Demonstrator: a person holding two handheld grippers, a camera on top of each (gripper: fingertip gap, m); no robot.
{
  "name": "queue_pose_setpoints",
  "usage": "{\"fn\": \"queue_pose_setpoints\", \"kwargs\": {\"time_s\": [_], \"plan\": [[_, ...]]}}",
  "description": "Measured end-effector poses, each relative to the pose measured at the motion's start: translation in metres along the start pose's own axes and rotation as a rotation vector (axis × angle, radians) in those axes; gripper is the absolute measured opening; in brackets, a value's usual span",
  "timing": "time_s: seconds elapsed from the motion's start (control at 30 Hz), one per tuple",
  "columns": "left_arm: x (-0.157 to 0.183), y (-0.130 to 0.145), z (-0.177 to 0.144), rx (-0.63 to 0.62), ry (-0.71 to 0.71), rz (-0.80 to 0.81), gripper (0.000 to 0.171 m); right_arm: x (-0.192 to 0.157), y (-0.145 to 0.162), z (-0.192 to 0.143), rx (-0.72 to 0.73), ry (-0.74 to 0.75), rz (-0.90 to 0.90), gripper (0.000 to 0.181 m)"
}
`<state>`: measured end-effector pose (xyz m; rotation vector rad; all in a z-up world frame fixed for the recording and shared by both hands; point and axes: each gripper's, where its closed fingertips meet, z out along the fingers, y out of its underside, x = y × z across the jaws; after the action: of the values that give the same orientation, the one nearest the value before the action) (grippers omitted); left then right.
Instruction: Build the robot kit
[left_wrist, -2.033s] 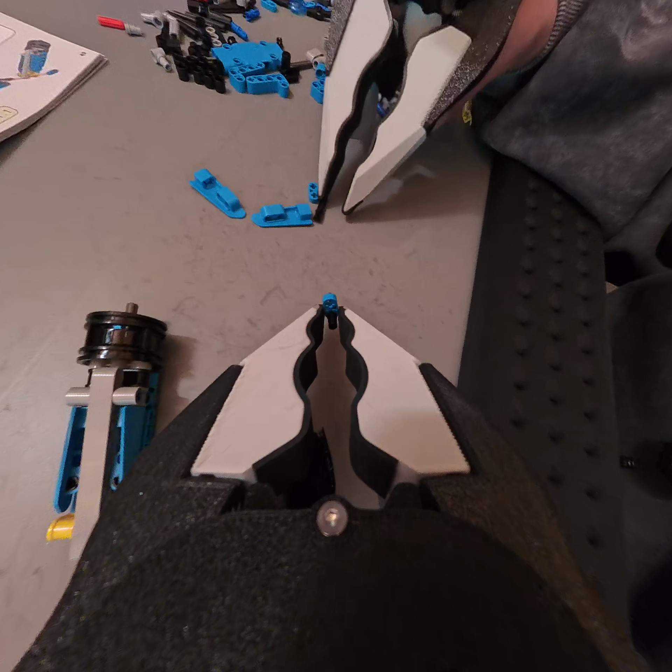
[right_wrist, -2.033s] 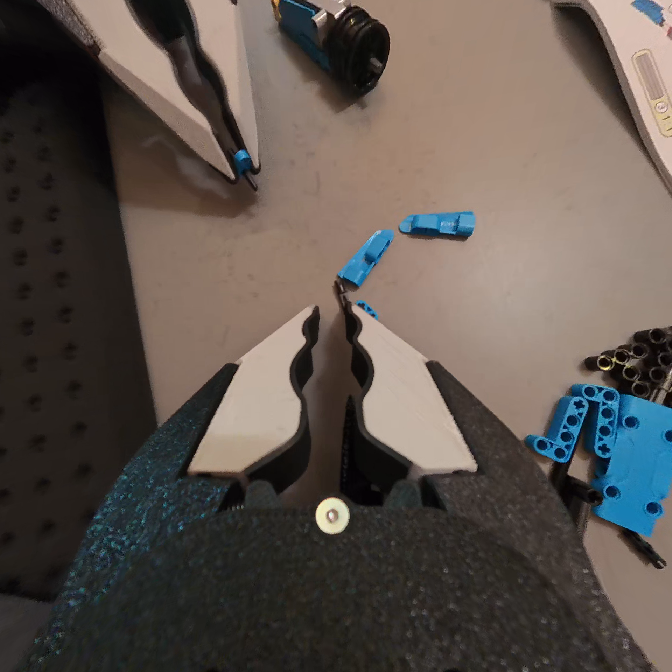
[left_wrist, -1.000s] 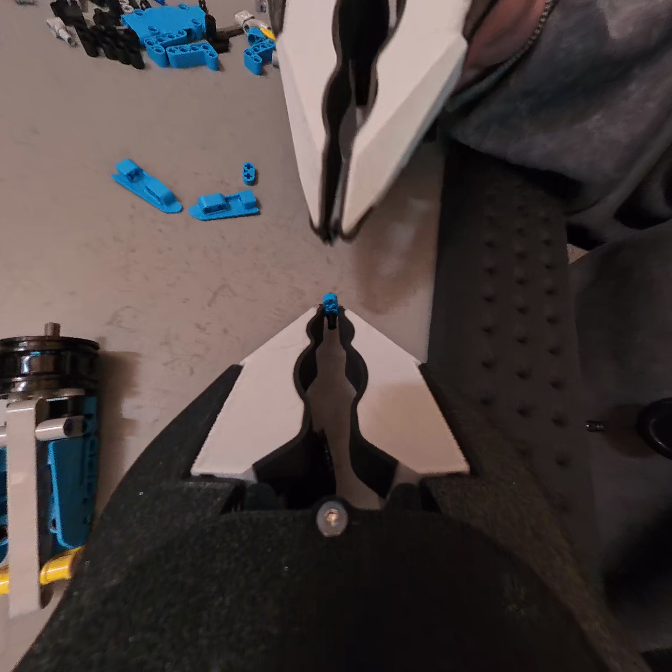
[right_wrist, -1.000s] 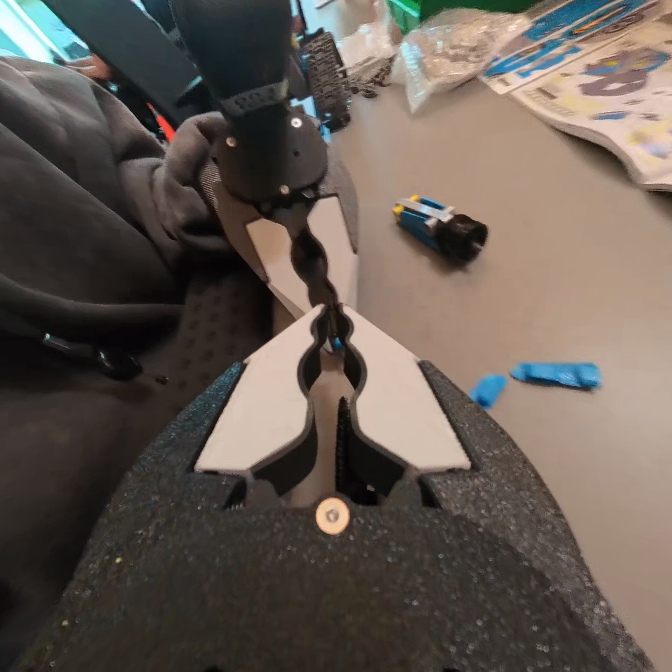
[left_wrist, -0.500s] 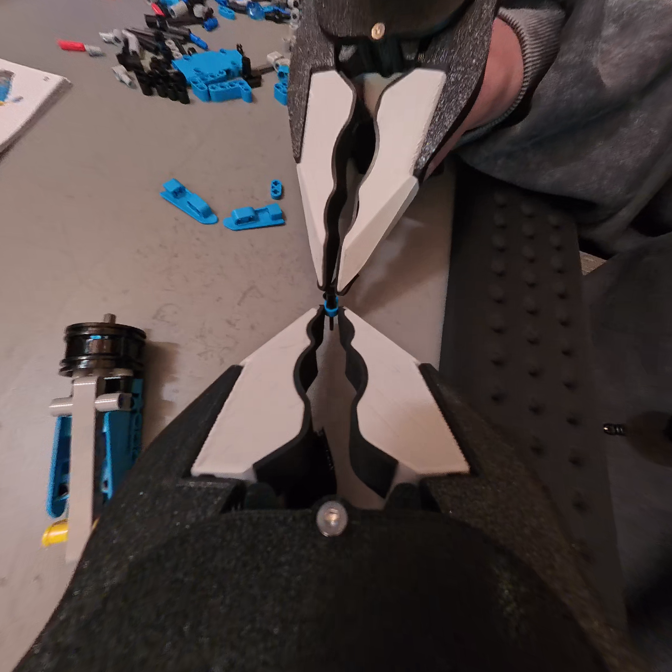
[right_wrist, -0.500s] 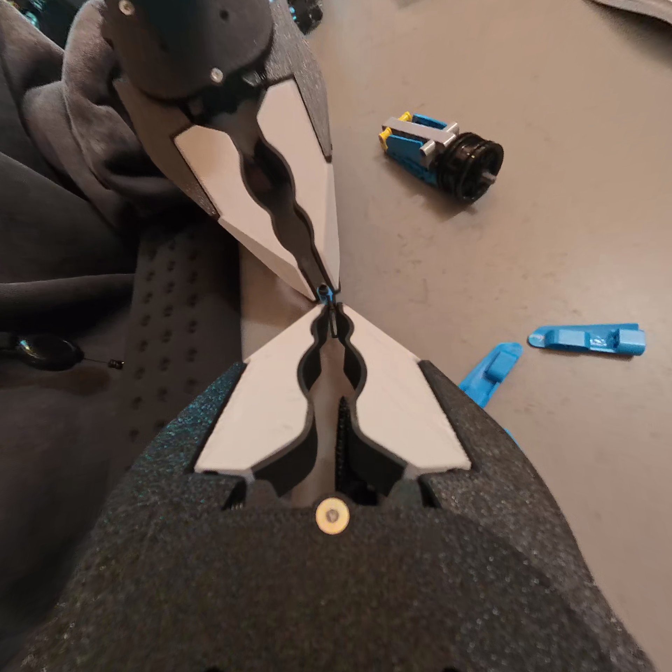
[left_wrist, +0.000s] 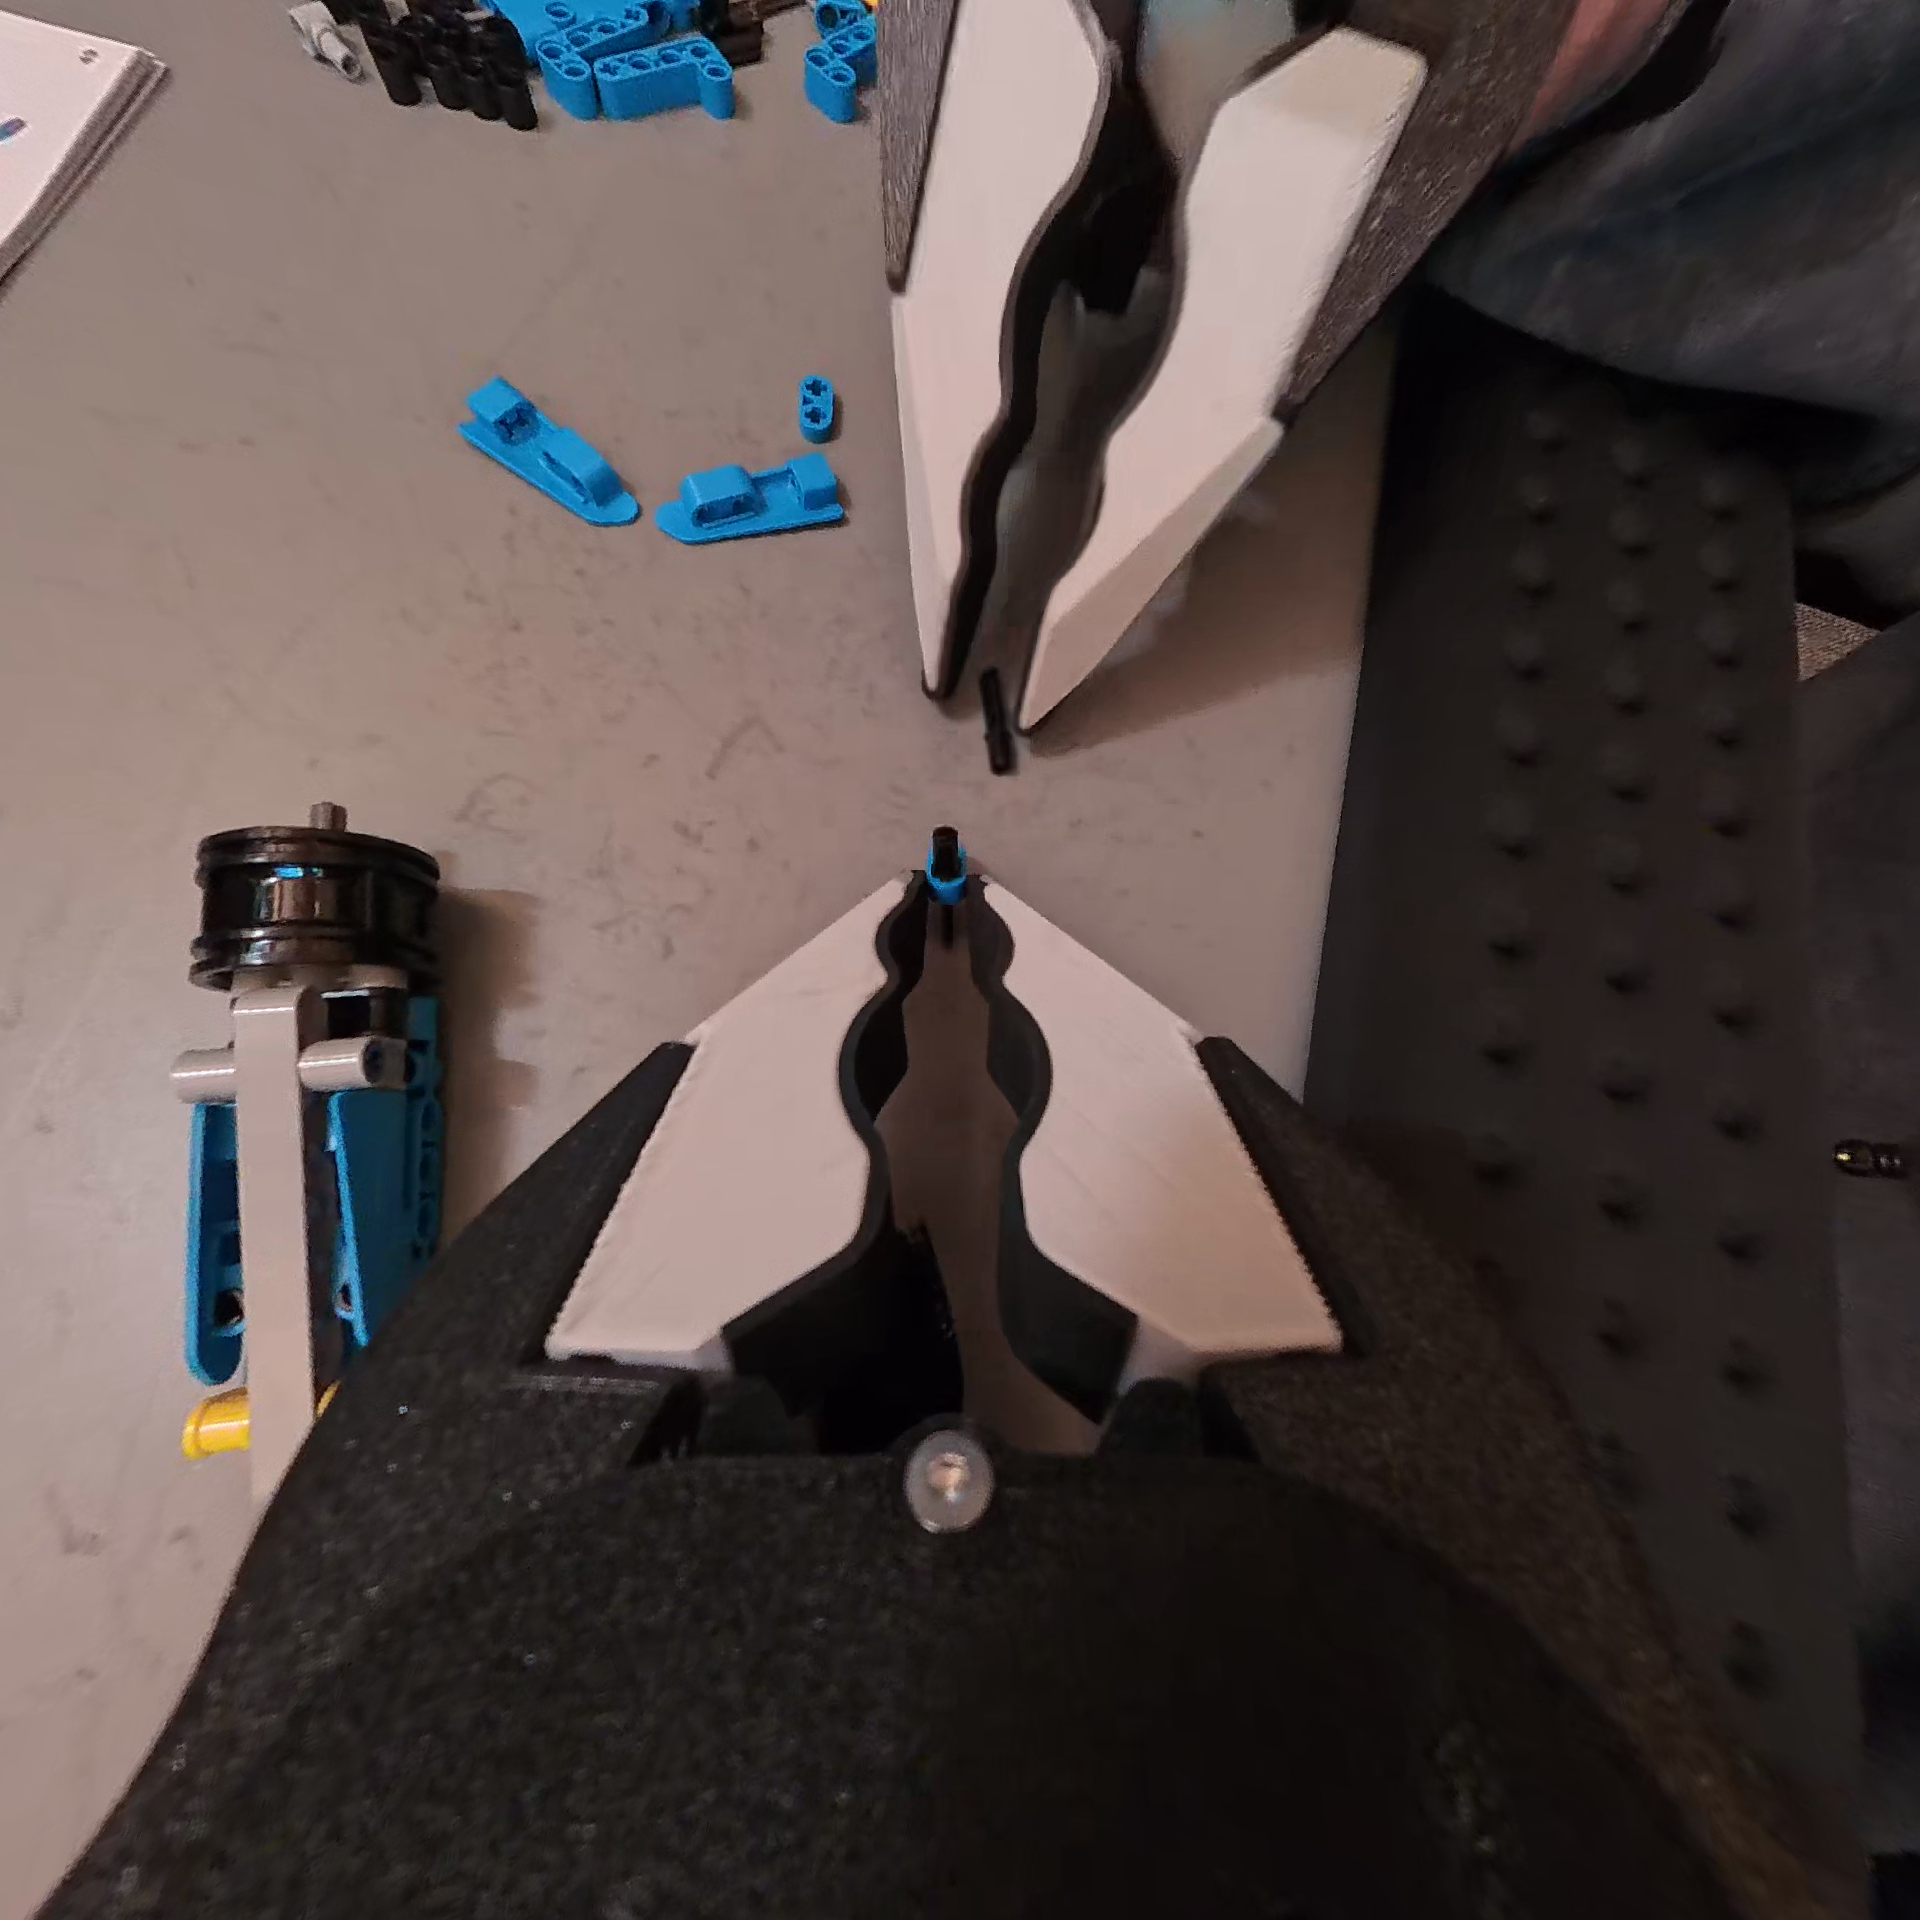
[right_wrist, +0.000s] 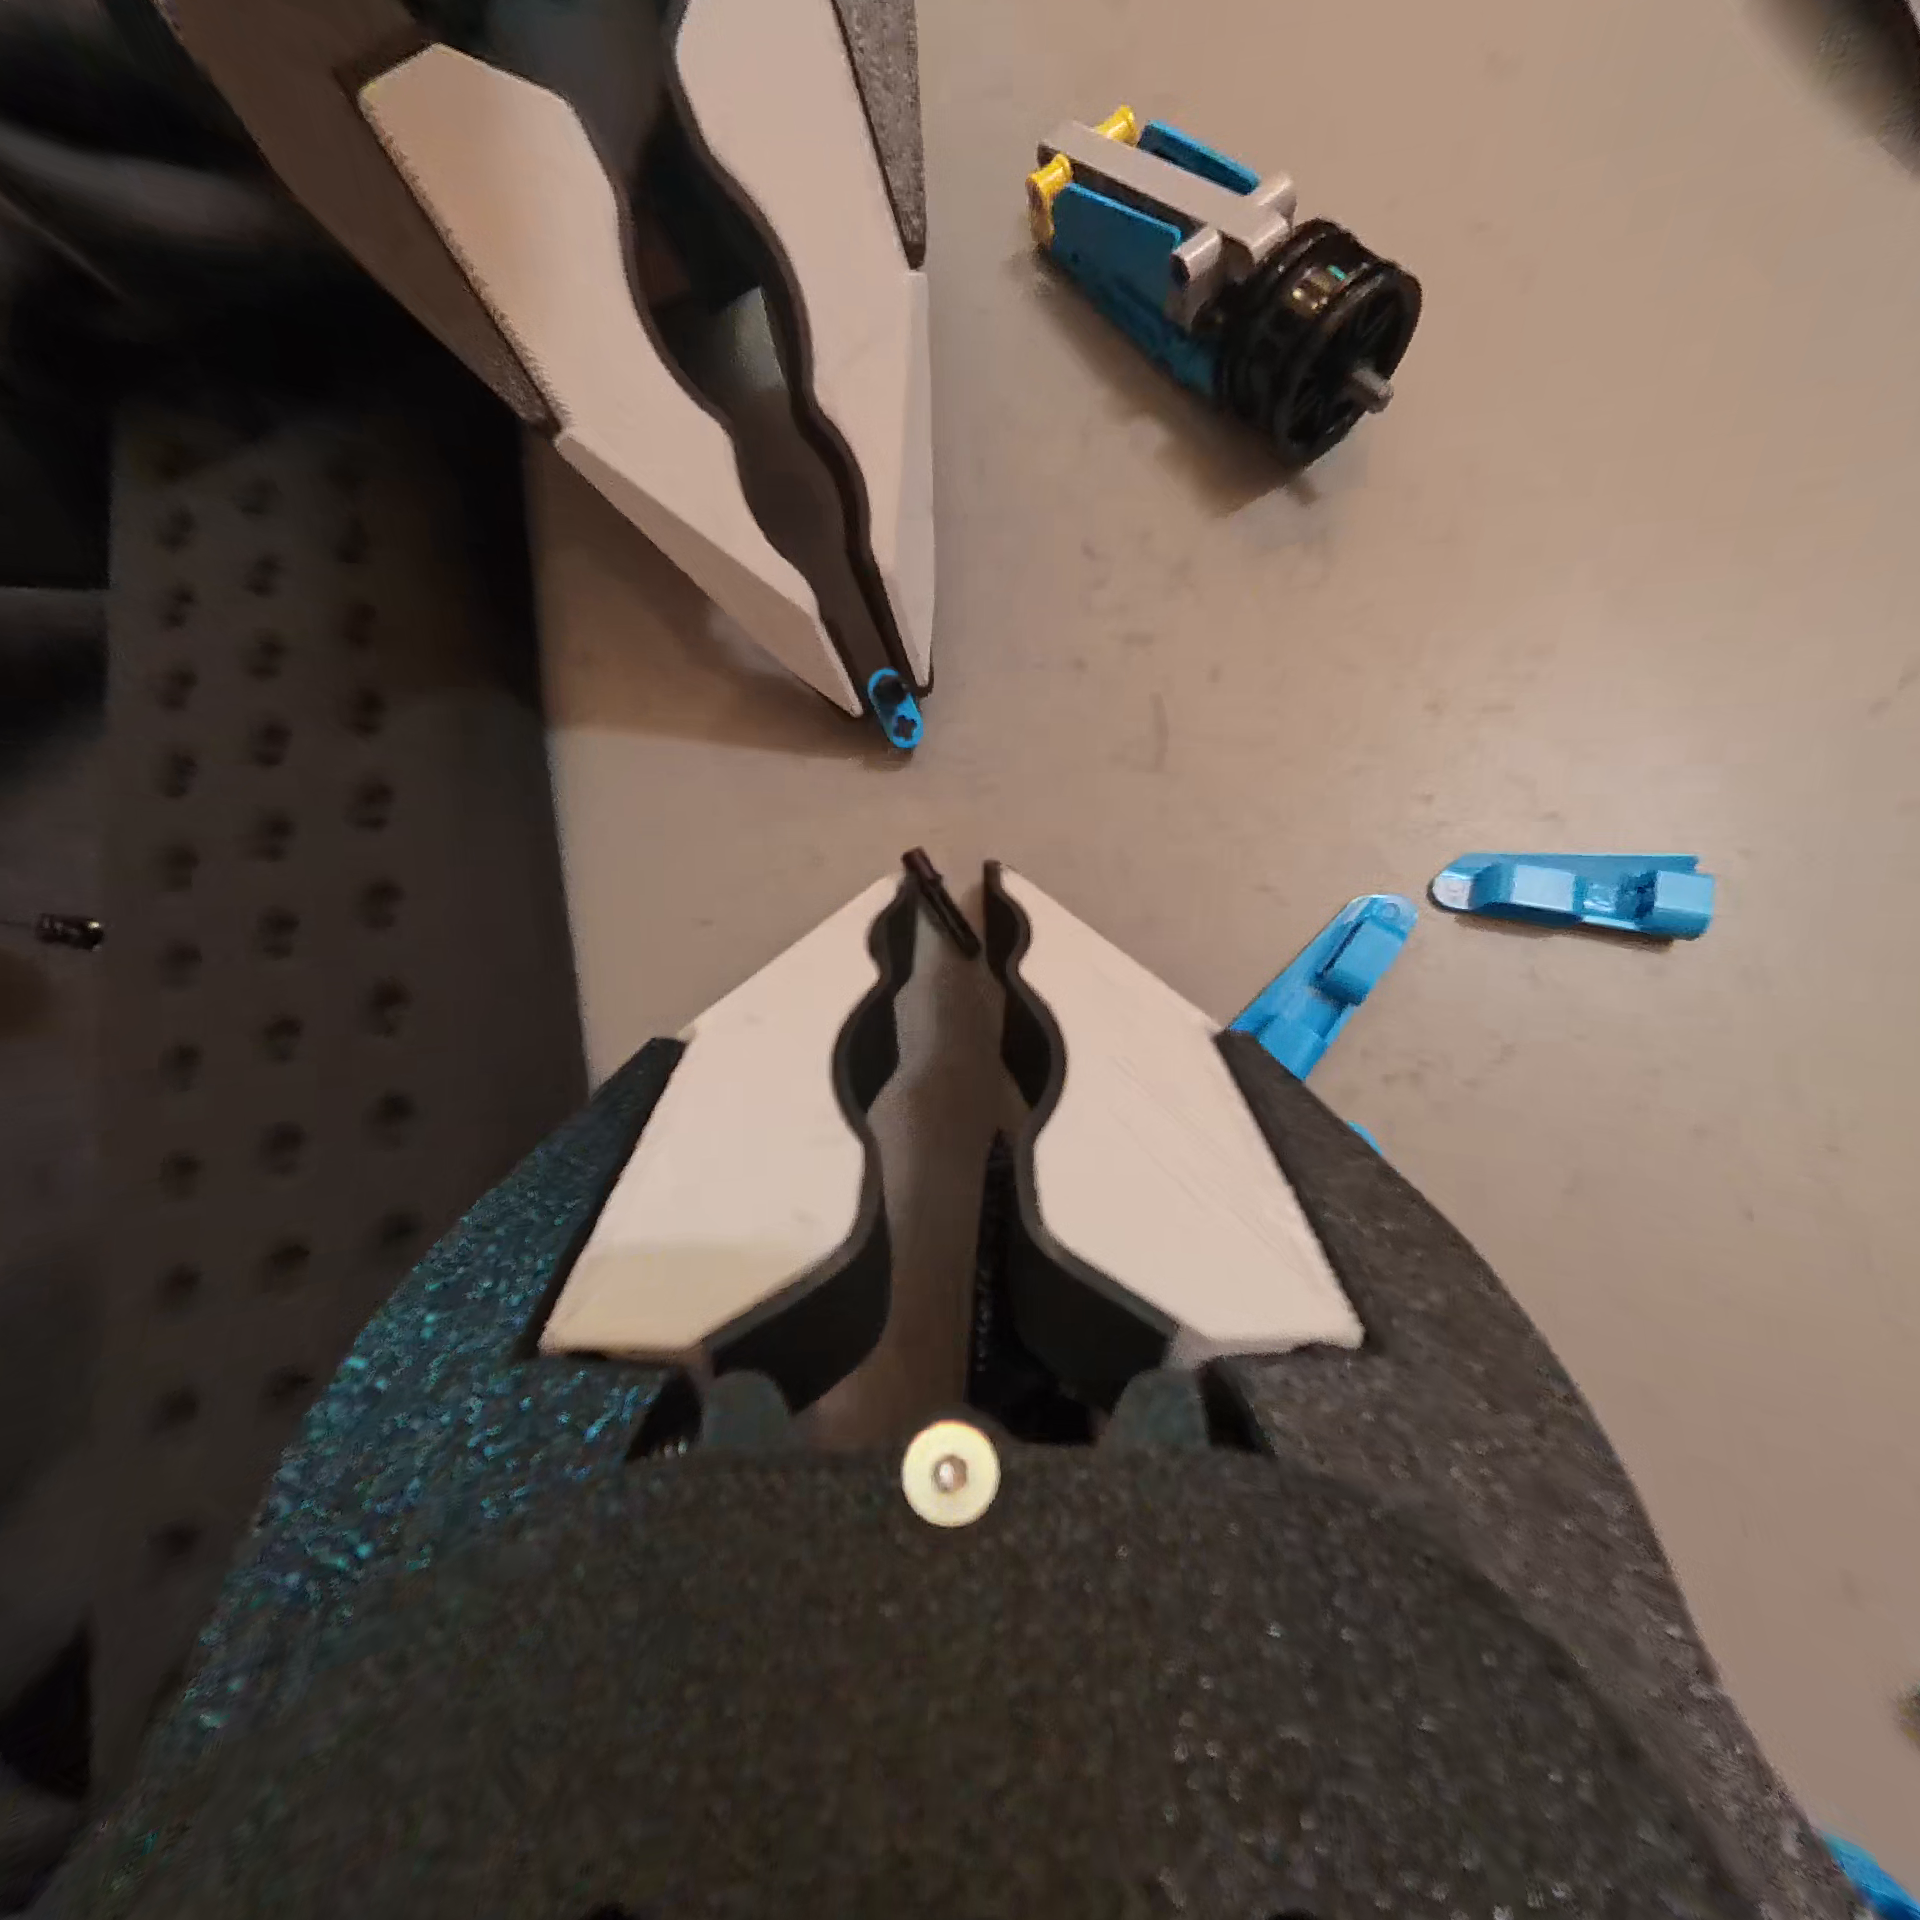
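My left gripper (left_wrist: 943, 883) is shut on a small blue link (left_wrist: 943, 885) with a black stub showing at its tip. The same link (right_wrist: 896, 709) shows end-on in the right wrist view, in the left gripper's tips. My right gripper (right_wrist: 940, 883) has its jaws only narrowly apart, and a thin black pin (right_wrist: 942, 902) sits tilted between the tips. In the left wrist view the pin (left_wrist: 994, 724) pokes out of the right gripper (left_wrist: 982, 691), a short gap from the blue link. Both grippers hover low over the grey table (left_wrist: 416, 675).
A blue, grey and black wheel assembly (left_wrist: 301, 1091) lies left of my left gripper, also in the right wrist view (right_wrist: 1226, 281). Two blue panel pieces (left_wrist: 551, 457) (left_wrist: 753, 499) and a tiny blue link (left_wrist: 818, 407) lie beyond. A parts pile (left_wrist: 582, 62) and booklet (left_wrist: 62, 135) sit far left. A dark dimpled mat (left_wrist: 1558, 935) borders the table. The grippers are tip to tip, or close to it.
Half a second ago the two grippers met tip to tip, pin against link. They have drawn apart, and the right gripper's jaws stand slightly wider with the pin tilted.
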<state>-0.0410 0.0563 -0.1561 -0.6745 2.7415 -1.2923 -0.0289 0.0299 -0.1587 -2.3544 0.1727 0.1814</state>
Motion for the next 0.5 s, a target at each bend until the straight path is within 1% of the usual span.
{"fn": "queue_pose_setpoints", "kwargs": {"time_s": [0.07, 0.17, 0.2, 0.27, 0.33, 0.37, 0.5], "plan": [[0.0, 0.001, 0.001, -0.006, 0.0, 0.005, 0.006, 0.0, 0.0, -0.006, -0.043, 0.017, -0.025, 0.021], [0.0, 0.002, 0.002, -0.013, 0.003, 0.002, 0.006, -0.003, -0.004, -0.017, -0.137, 0.043, -0.118, 0.024], [0.0, 0.002, 0.002, -0.02, 0.003, 0.001, 0.006, -0.006, -0.003, -0.017, -0.19, 0.04, -0.149, 0.028], [0.001, 0.003, 0.003, -0.024, 0.001, 0.005, 0.006, -0.009, 0.006, -0.012, -0.346, 0.042, -0.224, 0.033], [0.0, 0.003, 0.003, -0.024, 0.0, 0.006, 0.006, -0.008, 0.013, -0.003, -0.448, 0.042, -0.329, 0.03], [0.0, 0.003, 0.003, -0.024, 0.002, 0.005, 0.006, -0.011, 0.009, 0.0, -0.446, 0.012, -0.347, 0.02], [0.001, 0.003, 0.003, -0.024, 0.015, -0.011, 0.006, -0.006, 0.008, 0.002, -0.553, -0.002, -0.409, 0.019]]}}
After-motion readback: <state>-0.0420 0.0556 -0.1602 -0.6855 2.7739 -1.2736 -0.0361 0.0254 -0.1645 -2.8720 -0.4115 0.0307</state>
